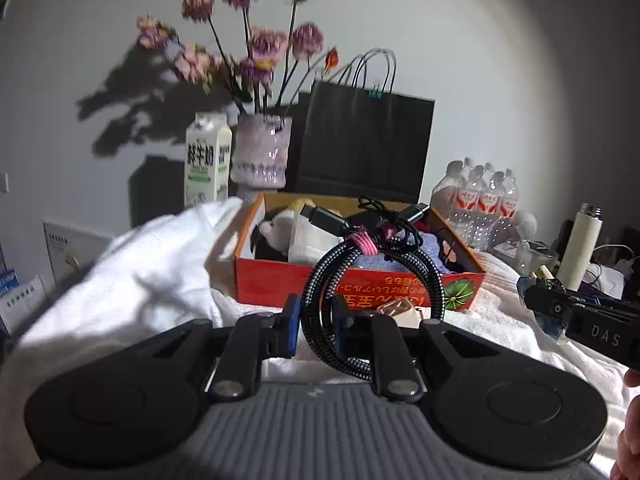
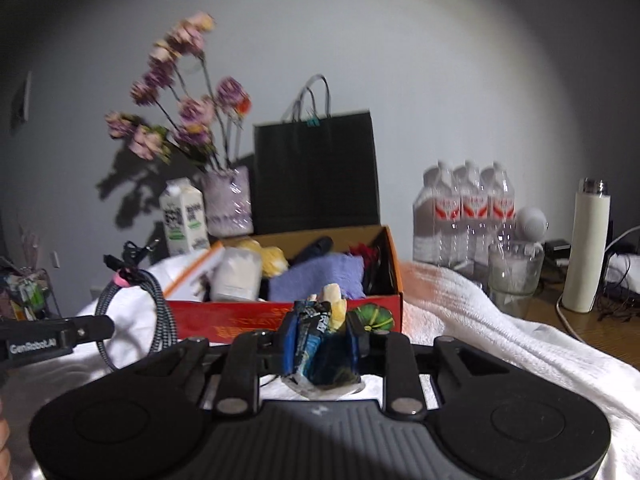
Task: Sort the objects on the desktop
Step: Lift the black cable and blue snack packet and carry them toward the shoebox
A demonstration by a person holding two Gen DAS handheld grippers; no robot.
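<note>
The left gripper [image 1: 316, 330] fingers pinch a light, floppy braided cable coil [image 1: 372, 276] by its strands, the right gripper [image 2: 320, 344] fingers clamp a crinkly packet [image 2: 316, 344], both before the box [image 1: 360, 284].

Left gripper [image 1: 316, 330] is showing matte black linkage arms, silver pivot screws and blue pads. Right gripper [image 2: 322, 342] is displaying identical construction above a ribbed grey housing.

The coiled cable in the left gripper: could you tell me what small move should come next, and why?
Probably carry it forward over the orange box and let go. The left gripper is shut on the coiled cable, which hangs clear of the white towel, and the open box, already holding sorted things, lies just ahead.
</note>
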